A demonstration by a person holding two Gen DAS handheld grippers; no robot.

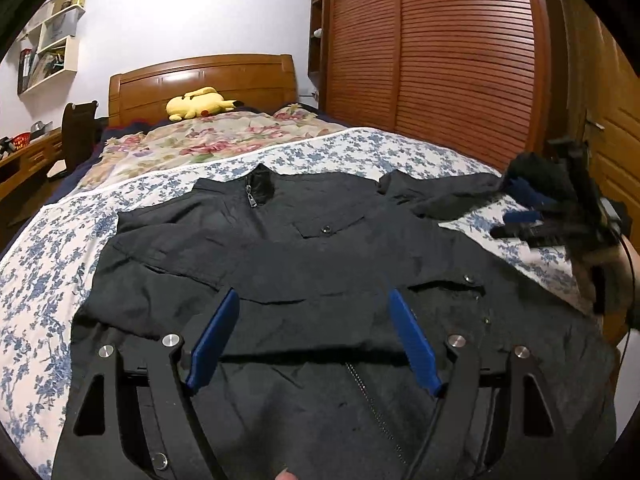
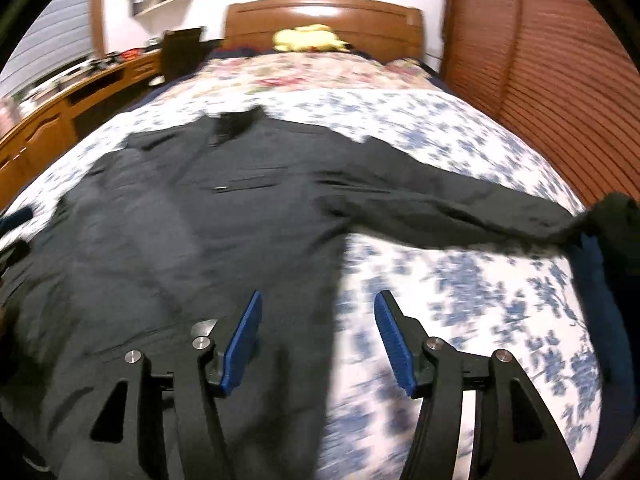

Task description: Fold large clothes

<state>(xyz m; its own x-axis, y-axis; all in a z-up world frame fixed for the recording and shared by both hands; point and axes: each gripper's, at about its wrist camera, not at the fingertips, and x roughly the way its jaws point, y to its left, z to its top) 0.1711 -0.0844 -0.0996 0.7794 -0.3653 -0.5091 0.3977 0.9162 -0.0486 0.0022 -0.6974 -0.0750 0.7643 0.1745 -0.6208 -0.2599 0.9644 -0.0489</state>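
A black zip jacket [image 1: 304, 264] lies front-up and spread on the bed, collar [image 1: 256, 184] toward the headboard. My left gripper [image 1: 313, 294] hovers open over its lower front, with nothing between the blue pads. One sleeve [image 2: 460, 208] stretches out to the right across the sheet. My right gripper [image 2: 318, 296] is open over the jacket's right edge [image 2: 332, 280], one pad over cloth and the other over the sheet, and holds nothing. The left wrist view shows the right gripper [image 1: 524, 220] blurred near the sleeve's end.
The bed has a blue-flowered sheet [image 1: 48, 272] and a pink floral quilt [image 1: 192, 140] farther back. A yellow plush toy [image 1: 198, 104] lies by the wooden headboard [image 1: 200, 76]. A slatted wardrobe [image 1: 440, 52] stands to the right, and a desk [image 2: 60, 96] and wall shelves [image 1: 52, 44] to the left.
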